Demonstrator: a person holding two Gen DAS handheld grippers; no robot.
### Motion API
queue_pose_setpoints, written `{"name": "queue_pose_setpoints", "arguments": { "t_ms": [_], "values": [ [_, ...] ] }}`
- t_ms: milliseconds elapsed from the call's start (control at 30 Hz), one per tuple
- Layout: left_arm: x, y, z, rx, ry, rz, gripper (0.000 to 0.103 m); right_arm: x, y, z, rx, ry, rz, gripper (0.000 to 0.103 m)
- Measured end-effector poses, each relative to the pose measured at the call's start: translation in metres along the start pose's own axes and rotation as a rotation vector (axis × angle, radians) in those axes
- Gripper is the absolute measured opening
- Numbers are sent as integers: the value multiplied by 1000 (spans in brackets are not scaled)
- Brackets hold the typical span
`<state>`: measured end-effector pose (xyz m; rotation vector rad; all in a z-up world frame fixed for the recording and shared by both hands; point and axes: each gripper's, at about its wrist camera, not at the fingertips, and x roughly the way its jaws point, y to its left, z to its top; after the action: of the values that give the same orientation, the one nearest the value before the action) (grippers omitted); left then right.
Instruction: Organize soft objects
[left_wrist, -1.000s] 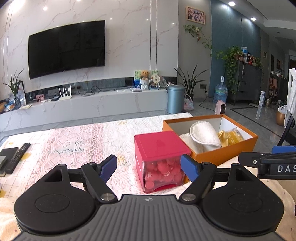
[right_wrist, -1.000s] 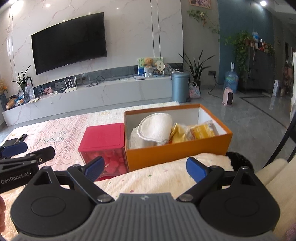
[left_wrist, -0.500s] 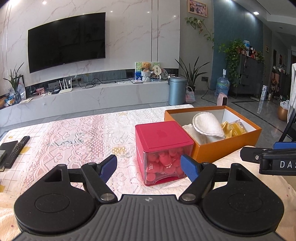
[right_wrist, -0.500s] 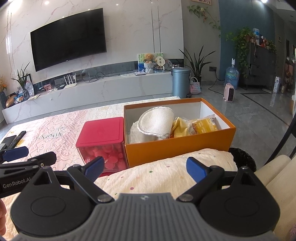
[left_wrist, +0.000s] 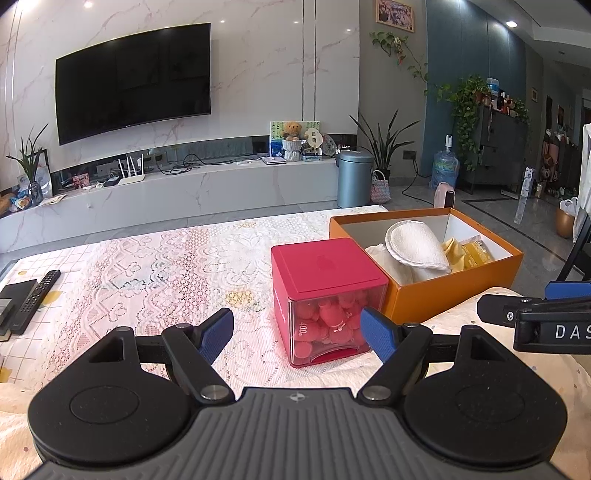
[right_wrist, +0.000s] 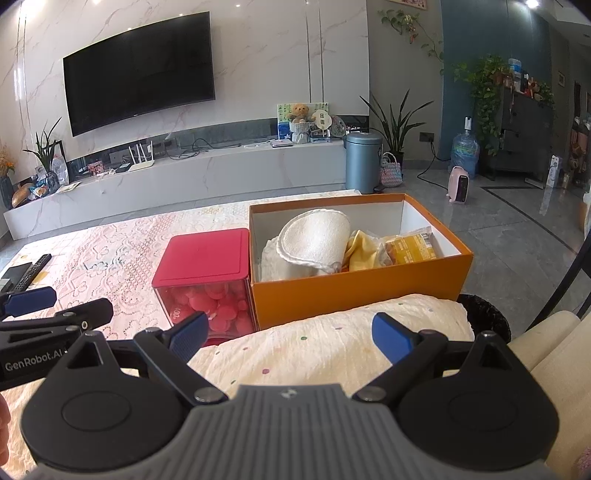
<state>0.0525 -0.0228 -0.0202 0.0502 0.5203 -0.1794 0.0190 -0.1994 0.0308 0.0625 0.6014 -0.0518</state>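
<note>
Both jaws stand wide and hold nothing: my left gripper (left_wrist: 297, 328) hangs over the lace-covered counter (left_wrist: 166, 266), my right gripper (right_wrist: 290, 332) over a cream dotted cloth (right_wrist: 325, 343) that lies just in front of the orange box (right_wrist: 362, 291). That box is my landmark. It sits open at the counter's right end. Inside it, toward its left wall, a round white pad (right_wrist: 314, 240) leans on more white fabric; to the pad's right lie a yellow cloth (right_wrist: 364, 249) and, further right, a yellow packet (right_wrist: 412, 247). Touching the box's left wall stands a clear cube with a red lid (left_wrist: 325, 267), filled with pink pieces. Well left of the box, at the counter's far edge, lies a black remote (left_wrist: 35, 299).
</note>
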Motion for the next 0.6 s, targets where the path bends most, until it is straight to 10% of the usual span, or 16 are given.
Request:
{"name": "queue_pose_setpoints", "arguments": {
  "t_ms": [600],
  "values": [
    [-1, 1, -2, -5, 6, -3, 92, -1, 1, 1, -10, 9, 2, 94]
  ]
}}
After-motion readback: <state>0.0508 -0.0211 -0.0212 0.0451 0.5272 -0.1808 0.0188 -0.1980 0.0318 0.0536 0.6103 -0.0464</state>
